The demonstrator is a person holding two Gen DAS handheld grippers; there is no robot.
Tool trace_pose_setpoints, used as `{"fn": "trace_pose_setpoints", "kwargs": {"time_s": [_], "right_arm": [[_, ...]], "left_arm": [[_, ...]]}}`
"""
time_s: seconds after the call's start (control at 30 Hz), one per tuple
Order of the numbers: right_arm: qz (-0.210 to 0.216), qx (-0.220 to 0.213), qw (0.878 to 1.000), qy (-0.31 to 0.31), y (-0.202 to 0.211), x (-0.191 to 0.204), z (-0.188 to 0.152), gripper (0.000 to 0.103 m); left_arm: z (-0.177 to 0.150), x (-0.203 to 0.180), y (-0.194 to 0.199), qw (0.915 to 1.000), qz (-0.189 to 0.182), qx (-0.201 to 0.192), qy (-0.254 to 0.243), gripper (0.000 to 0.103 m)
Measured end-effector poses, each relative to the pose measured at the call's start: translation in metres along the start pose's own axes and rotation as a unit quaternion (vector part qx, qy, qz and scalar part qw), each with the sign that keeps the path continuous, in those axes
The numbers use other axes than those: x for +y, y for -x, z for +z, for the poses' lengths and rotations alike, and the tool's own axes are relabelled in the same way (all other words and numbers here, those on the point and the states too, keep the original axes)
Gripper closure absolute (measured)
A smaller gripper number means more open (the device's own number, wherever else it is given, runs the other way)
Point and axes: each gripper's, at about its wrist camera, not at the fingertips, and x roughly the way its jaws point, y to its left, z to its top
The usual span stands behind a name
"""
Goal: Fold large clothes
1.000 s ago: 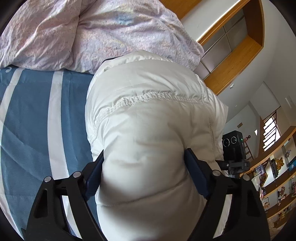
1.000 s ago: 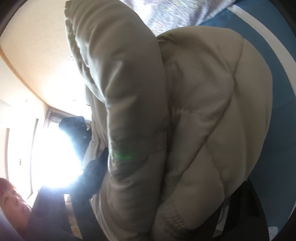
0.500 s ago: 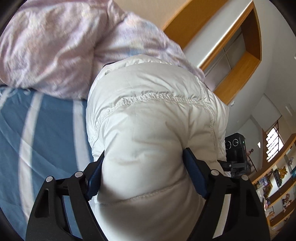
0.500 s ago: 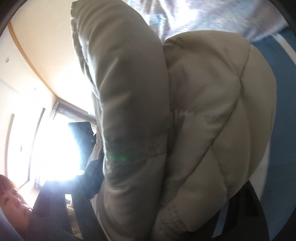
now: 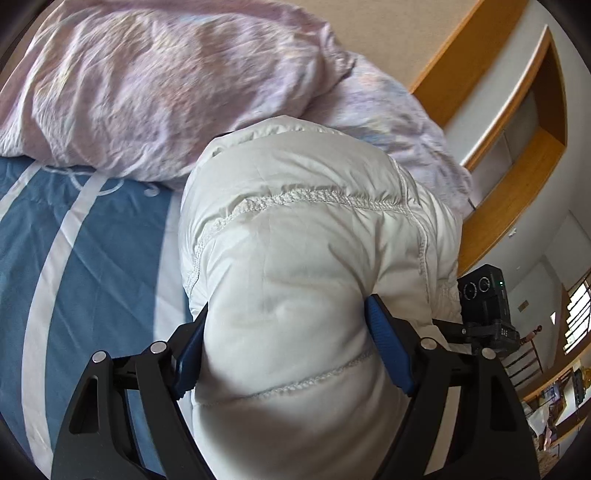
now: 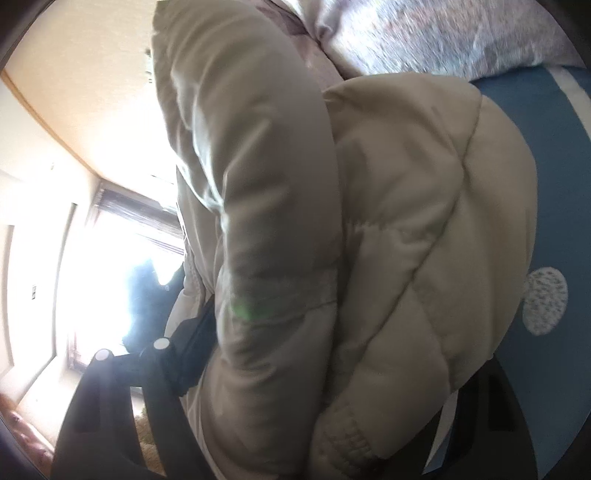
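A white quilted puffer jacket (image 5: 306,236) fills the middle of the left wrist view, bunched up above the blue striped bed sheet (image 5: 85,254). My left gripper (image 5: 288,343) is shut on a thick fold of it, blue pads pressed into both sides. In the right wrist view the same jacket (image 6: 369,240) looks beige in backlight and hangs in folds with an elastic cuff at the bottom. My right gripper (image 6: 325,369) is shut on the jacket; only its left finger (image 6: 188,354) shows, the right one is hidden by fabric.
A crumpled pink-lilac duvet (image 5: 155,81) lies at the bed's far end, also in the right wrist view (image 6: 443,33). Wooden wall shelving (image 5: 517,122) stands on the right. A bright window (image 6: 110,266) glares on the left. The other gripper's camera (image 5: 484,306) is beside the jacket.
Both grippers have lifted and tilted with the jacket held: the duvet and wall fill more of each view, less sheet shows. The grips have not changed.
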Motion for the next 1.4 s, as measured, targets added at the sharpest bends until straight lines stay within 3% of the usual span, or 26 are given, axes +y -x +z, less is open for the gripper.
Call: {"fn": "trace_pose_setpoints", "kwargs": {"time_s": [0.23,0.3,0.4,0.47,0.57,0.63,0.67,0.73,0.77,0.83,0.9,0.97,1.1,1.23,1.4], "right_arm": [[-0.035,-0.006,0.999,0.001,-0.013,0.02,-0.016,0.024],[-0.062,-0.009,0.998,-0.002,-0.02,0.023,-0.023,0.013],[-0.118,-0.027,0.993,0.013,-0.005,0.035,-0.034,0.01],[-0.162,-0.048,0.985,0.034,0.011,0.049,-0.042,0.009],[-0.278,-0.121,0.949,0.085,0.043,0.086,-0.054,0.008],[-0.325,-0.174,0.921,0.126,0.055,0.116,-0.059,0.008],[-0.341,-0.201,0.906,0.15,0.058,0.134,-0.061,0.008],[-0.352,-0.233,0.887,0.186,0.053,0.158,-0.064,0.01],[-0.357,-0.242,0.879,0.204,0.044,0.169,-0.064,0.018],[-0.364,-0.221,0.879,0.213,0.022,0.172,-0.047,0.037],[-0.366,-0.186,0.889,0.203,-0.011,0.166,-0.03,0.07],[-0.357,-0.162,0.903,0.174,-0.031,0.152,-0.02,0.082],[-0.38,-0.126,0.906,0.137,-0.048,0.124,0.004,0.091],[-0.394,-0.105,0.906,0.109,-0.062,0.104,0.009,0.092],[-0.383,-0.102,0.915,0.08,-0.065,0.082,0.013,0.092]], "left_arm": [[0.003,0.008,-0.012,0.9996,0.024,0.001,-0.016,0.019],[0.002,0.009,-0.013,0.9991,0.036,0.005,-0.022,0.016],[0.002,0.001,-0.005,0.9976,0.057,-0.004,-0.041,0.015],[0.003,-0.011,0.009,0.9932,0.088,-0.03,-0.07,0.016],[0.005,-0.037,0.027,0.9796,0.136,-0.072,-0.129,0.015],[0.004,-0.055,0.03,0.9702,0.155,-0.084,-0.166,0.013],[0.004,-0.063,0.03,0.9667,0.161,-0.085,-0.18,0.013],[0.001,-0.075,0.025,0.9648,0.158,-0.076,-0.196,0.013],[0.0,-0.08,0.021,0.965,0.154,-0.07,-0.2,0.013],[-0.005,-0.087,0.015,0.9653,0.148,-0.06,-0.207,0.013],[-0.011,-0.092,0.009,0.9659,0.145,-0.05,-0.209,0.013],[-0.018,-0.095,0.0,0.9671,0.14,-0.035,-0.209,0.013],[-0.028,-0.099,-0.015,0.9598,0.157,-0.027,-0.232,0.012],[-0.032,-0.106,-0.026,0.9574,0.16,-0.029,-0.239,0.011],[-0.039,-0.113,-0.04,0.9523,0.17,-0.03,-0.252,0.009]]}}
